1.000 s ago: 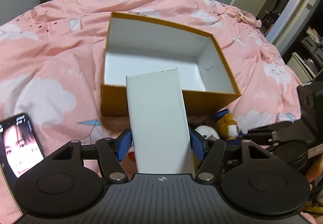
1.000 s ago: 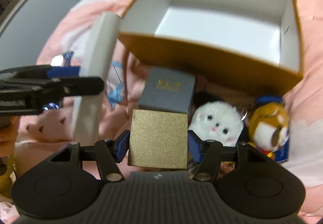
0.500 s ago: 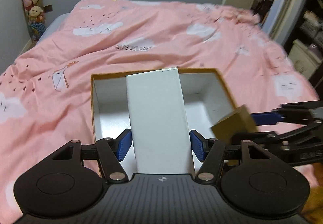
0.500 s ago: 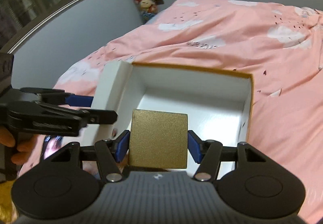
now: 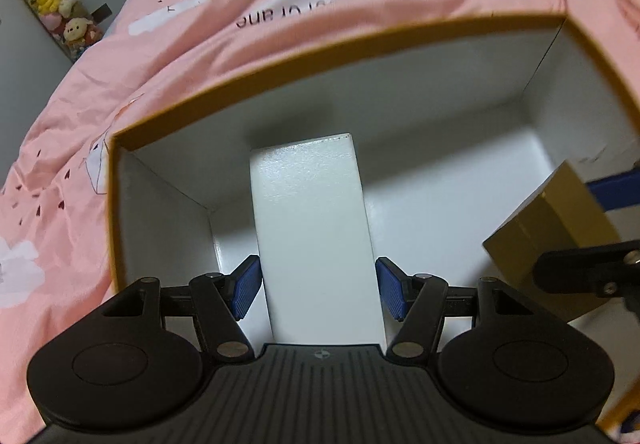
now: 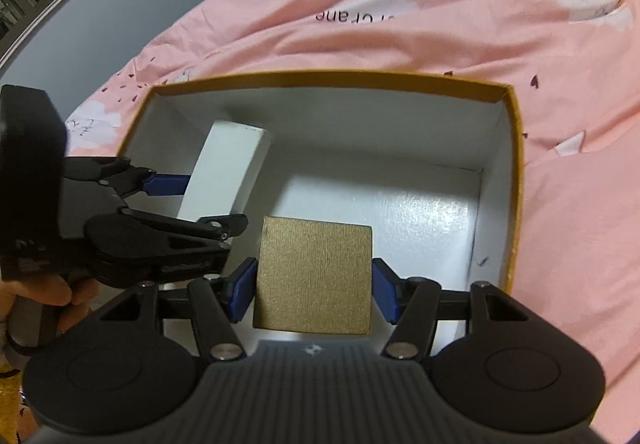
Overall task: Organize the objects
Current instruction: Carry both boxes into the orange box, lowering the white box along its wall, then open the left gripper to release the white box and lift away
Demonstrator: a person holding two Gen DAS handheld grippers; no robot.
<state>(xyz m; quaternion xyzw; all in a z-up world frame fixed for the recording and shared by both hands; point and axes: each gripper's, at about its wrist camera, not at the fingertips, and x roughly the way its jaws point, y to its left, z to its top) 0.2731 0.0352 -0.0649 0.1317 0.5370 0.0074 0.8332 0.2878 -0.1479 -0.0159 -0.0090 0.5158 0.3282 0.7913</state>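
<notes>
An open orange box with a white inside (image 5: 168,116) (image 6: 516,148) lies on the pink bed. My left gripper (image 5: 318,288) is shut on a tall white box (image 5: 312,228) and holds it down inside the orange box, near its left wall; the white box also shows in the right wrist view (image 6: 230,168). My right gripper (image 6: 314,294) is shut on a gold box (image 6: 314,280) and holds it inside the orange box, to the right of the white one. The gold box also shows in the left wrist view (image 5: 548,220).
A pink duvet with white clouds (image 6: 440,4) covers the bed around the box. Plush toys (image 5: 56,8) hang in a column by the grey wall at the far left. A hand (image 6: 40,292) grips the left tool.
Both grippers have moved forward and down from above the bed's clutter into the orange box, carrying the white box and the gold box. The box now fills both views.
</notes>
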